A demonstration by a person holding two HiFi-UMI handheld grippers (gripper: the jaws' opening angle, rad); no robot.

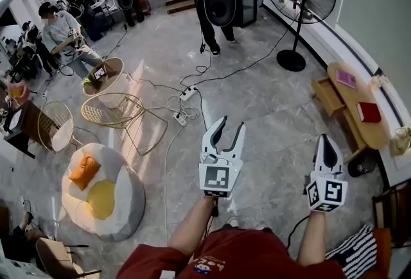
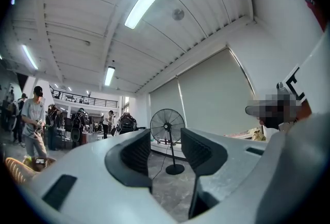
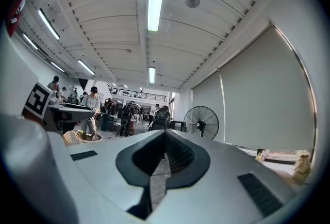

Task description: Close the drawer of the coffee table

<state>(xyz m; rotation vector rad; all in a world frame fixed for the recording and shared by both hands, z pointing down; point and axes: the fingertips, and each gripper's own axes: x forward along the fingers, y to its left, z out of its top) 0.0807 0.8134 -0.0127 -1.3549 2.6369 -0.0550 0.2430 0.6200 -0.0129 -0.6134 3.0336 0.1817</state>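
Hovering over the floor, the left gripper [image 1: 231,125] has its jaws apart with nothing between them, and the right gripper [image 1: 327,143] is closed on nothing. Ahead to the right, by the wall, the coffee table [image 1: 359,130] appears to have its drawer [image 1: 326,96] pulled out toward the room. It looks best to step closer, set the closed right gripper against the middle of the drawer front and push straight in. No writing is legible; only square markers show on the grippers.
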